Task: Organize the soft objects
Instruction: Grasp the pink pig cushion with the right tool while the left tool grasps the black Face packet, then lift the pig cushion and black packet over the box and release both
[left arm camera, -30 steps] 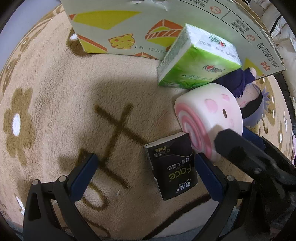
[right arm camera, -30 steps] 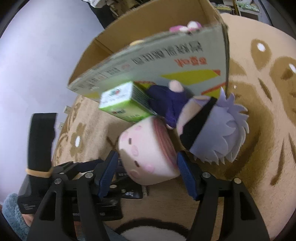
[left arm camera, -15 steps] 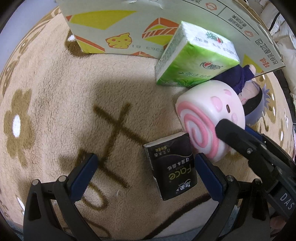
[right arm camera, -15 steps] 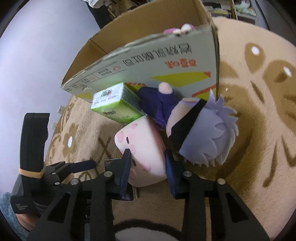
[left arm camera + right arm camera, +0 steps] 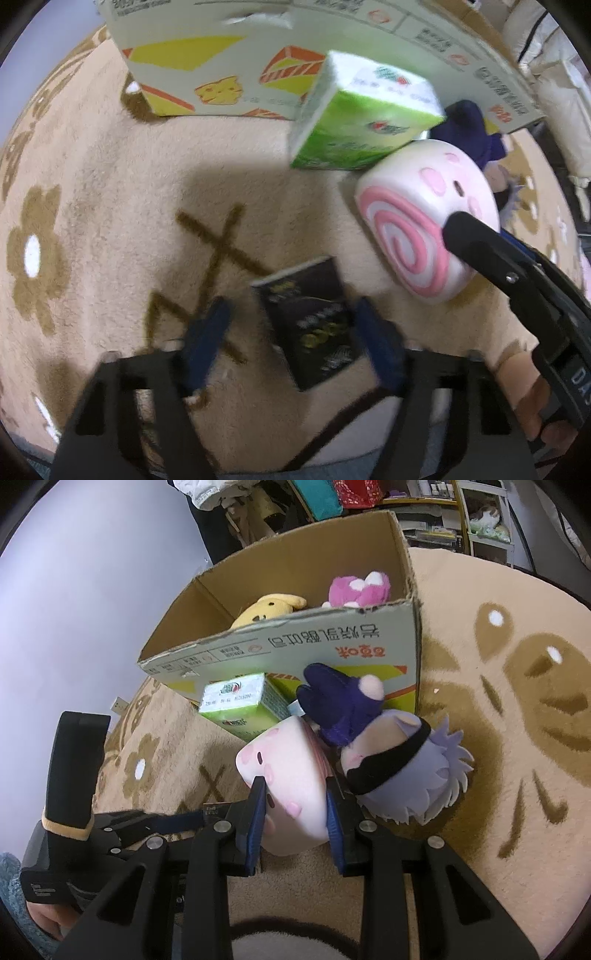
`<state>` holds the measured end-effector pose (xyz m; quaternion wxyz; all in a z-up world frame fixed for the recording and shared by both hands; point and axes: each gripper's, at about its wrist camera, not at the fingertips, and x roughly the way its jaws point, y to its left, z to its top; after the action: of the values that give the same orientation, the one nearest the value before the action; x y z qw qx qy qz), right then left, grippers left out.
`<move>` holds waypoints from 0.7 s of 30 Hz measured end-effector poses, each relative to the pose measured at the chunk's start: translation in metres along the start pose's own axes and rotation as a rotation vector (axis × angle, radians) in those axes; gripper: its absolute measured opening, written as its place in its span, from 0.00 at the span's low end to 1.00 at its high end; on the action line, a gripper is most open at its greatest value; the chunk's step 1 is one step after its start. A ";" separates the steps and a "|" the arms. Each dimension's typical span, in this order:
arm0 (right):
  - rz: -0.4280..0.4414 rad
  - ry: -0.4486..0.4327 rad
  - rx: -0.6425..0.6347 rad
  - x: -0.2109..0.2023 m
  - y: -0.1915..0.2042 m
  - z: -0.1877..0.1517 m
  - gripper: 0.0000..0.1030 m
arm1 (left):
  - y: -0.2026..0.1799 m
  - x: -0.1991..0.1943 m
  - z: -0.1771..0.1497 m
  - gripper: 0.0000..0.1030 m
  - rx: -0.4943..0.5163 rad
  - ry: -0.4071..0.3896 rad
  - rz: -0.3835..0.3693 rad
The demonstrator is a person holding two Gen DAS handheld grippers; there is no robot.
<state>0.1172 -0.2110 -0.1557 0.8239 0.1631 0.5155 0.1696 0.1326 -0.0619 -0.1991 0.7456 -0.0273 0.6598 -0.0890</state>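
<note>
My right gripper [image 5: 295, 808] is shut on the pink swirl-roll plush [image 5: 284, 771], which hangs lifted off the rug; it also shows in the left wrist view [image 5: 421, 229]. My left gripper [image 5: 295, 336] has its blue fingers [image 5: 207, 332] partly closed around the black tissue pack [image 5: 314, 325] lying on the rug, with a gap showing on the left side. A green tissue pack [image 5: 362, 118] leans on the cardboard box [image 5: 280, 646]. A purple-haired doll [image 5: 399, 771] lies beside the box.
The open box holds a yellow plush [image 5: 269, 609] and a pink plush [image 5: 362, 587]. A beige patterned rug [image 5: 92, 192] covers the floor. Cluttered shelves [image 5: 443, 513] stand behind the box.
My right gripper closed on the swirl-roll plush and lifted it. My left gripper's fingers narrowed in around the black tissue pack.
</note>
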 end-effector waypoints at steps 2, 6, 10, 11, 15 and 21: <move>0.000 -0.007 0.001 -0.004 0.000 0.000 0.31 | -0.001 -0.003 -0.002 0.48 0.002 -0.002 -0.031; -0.003 -0.021 0.000 -0.007 0.007 -0.002 0.31 | -0.004 -0.009 -0.007 0.47 0.017 -0.025 -0.013; -0.002 -0.037 0.001 -0.014 0.006 -0.004 0.31 | -0.001 -0.020 -0.010 0.46 0.018 -0.080 -0.006; -0.002 -0.041 0.001 -0.016 0.006 -0.005 0.31 | -0.001 -0.024 -0.010 0.46 0.017 -0.096 -0.007; 0.001 -0.053 0.007 -0.023 0.006 -0.007 0.31 | 0.001 -0.041 -0.015 0.46 0.011 -0.163 -0.009; 0.003 -0.054 0.016 -0.030 0.007 -0.011 0.31 | 0.009 -0.060 -0.019 0.46 0.000 -0.236 0.001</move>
<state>0.0943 -0.2174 -0.1338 0.8358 0.1752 0.4943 0.1622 0.1077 -0.0412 -0.1444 0.8182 -0.0372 0.5674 -0.0849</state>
